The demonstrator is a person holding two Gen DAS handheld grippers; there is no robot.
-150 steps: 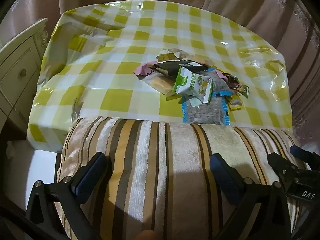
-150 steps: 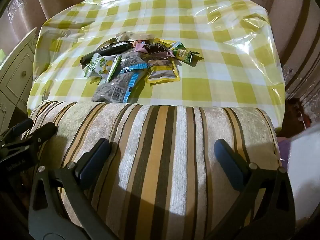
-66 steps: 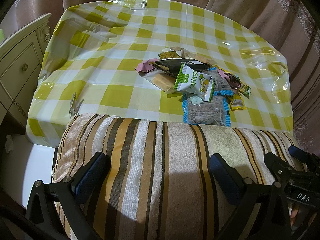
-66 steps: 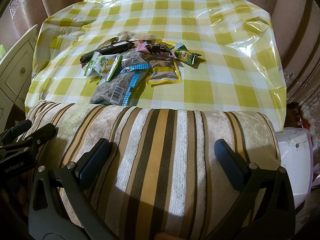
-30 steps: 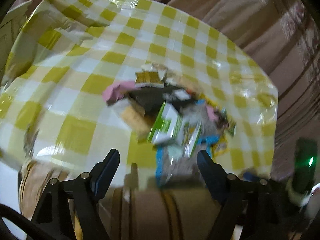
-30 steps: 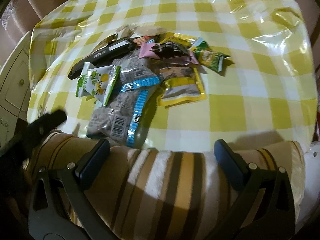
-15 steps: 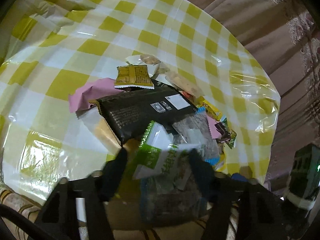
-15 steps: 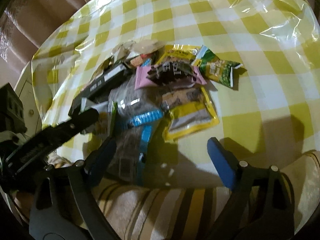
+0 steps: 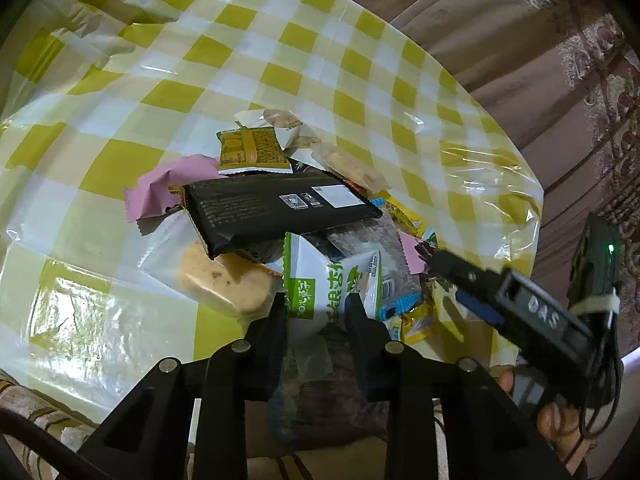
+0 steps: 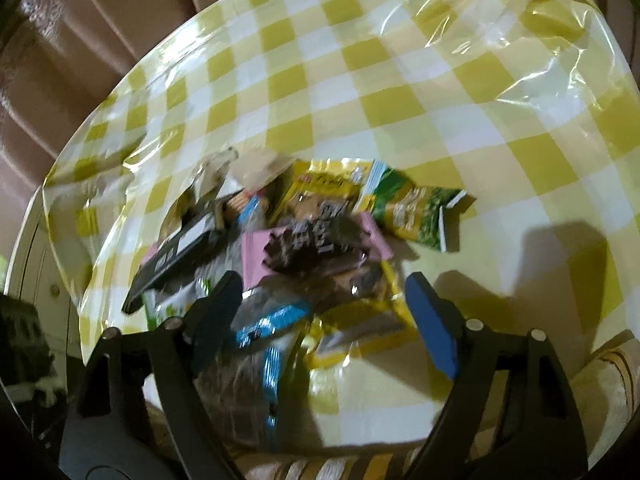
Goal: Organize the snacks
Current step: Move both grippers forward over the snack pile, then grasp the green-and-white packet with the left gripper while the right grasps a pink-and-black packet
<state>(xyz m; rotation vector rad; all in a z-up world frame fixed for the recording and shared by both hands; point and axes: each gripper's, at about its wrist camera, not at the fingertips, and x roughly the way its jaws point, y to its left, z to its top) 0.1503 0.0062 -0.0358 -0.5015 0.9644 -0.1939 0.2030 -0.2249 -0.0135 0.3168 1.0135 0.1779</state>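
Left wrist view: the left gripper (image 9: pixel 316 312) is closing its jaws on a green-and-white snack packet (image 9: pixel 324 280) atop the snack pile (image 9: pixel 280 208); bare checked tablecloth (image 9: pixel 160 52) stretches beyond.

Right wrist view: the right gripper (image 10: pixel 320 300), jaws apart and narrowing, hovers over a yellow pouch (image 10: pixel 360 320) near the table's front edge.

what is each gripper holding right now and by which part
The left gripper is closing on the near edge of the green-and-white snack packet. The right gripper, also closing, holds nothing yet.

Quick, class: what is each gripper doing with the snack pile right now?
Left gripper: closing, fingers around the green-and-white packet.
Right gripper: closing slowly, wide apart above the snack pile, gripping nothing.
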